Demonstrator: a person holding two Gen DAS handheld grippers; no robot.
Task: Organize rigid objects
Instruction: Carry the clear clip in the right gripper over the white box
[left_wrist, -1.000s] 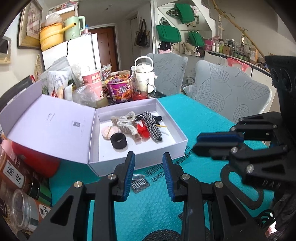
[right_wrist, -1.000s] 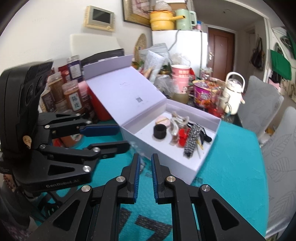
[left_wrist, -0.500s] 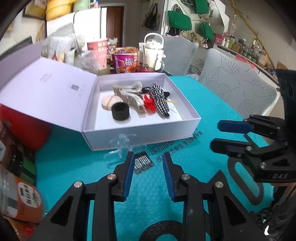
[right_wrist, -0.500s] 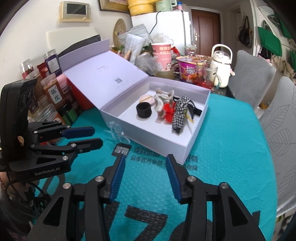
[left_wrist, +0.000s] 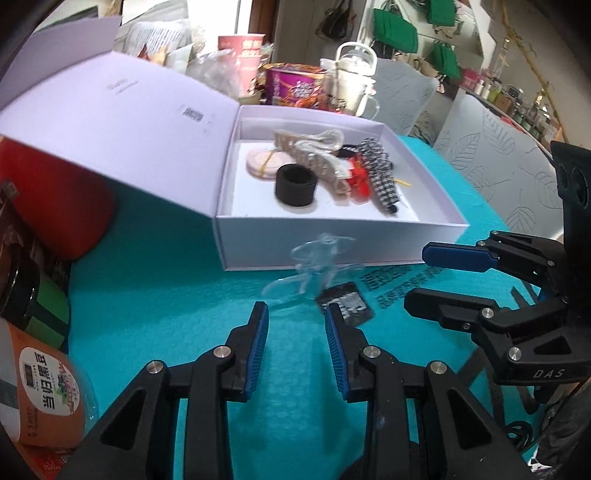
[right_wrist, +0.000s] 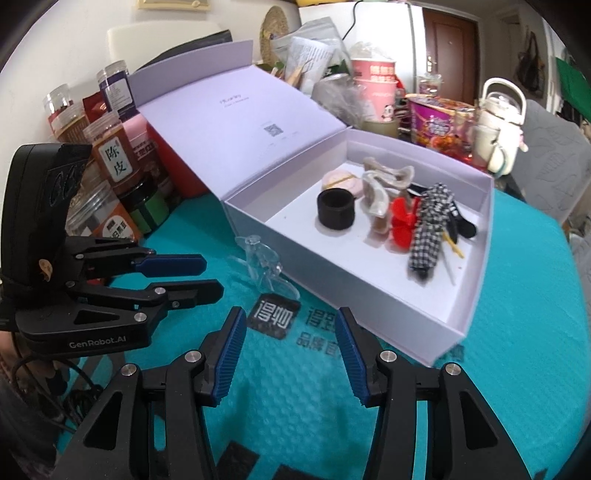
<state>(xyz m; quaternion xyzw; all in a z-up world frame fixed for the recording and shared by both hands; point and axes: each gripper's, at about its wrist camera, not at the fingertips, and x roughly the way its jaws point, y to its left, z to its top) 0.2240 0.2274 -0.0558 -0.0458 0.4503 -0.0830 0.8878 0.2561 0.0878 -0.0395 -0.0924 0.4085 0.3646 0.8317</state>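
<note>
task thing: clear plastic hair clip is lying on the teal worktop, just in front of the white box near wall, touching or almost touching it, cannot tell which. Partly overlapping a black printed label on the worktop cover.
box contents: black ring, beige claw clips, red clip, checked bow are already sitting inside; lid is hanging open to the left.
left claw: left claw is pointing down at the clip, jaws narrow, nothing between them, tips just short of the clip.
right claw: right claw is standing partly open and empty, jaws just having opened; clip is lying ahead and slightly left of it.
handling guess: clip is looking light, stiff, smooth, likely slippery; thin curved prongs probably brittle. See-through, so edges are hard to read in blur.
where to grip: likely best across the thicker hinge hump in the middle, not the prong tips.
risk: pinching off-centre could be flicking it away or under the box wall.
clutter: jars are crowding the left edge.
</note>
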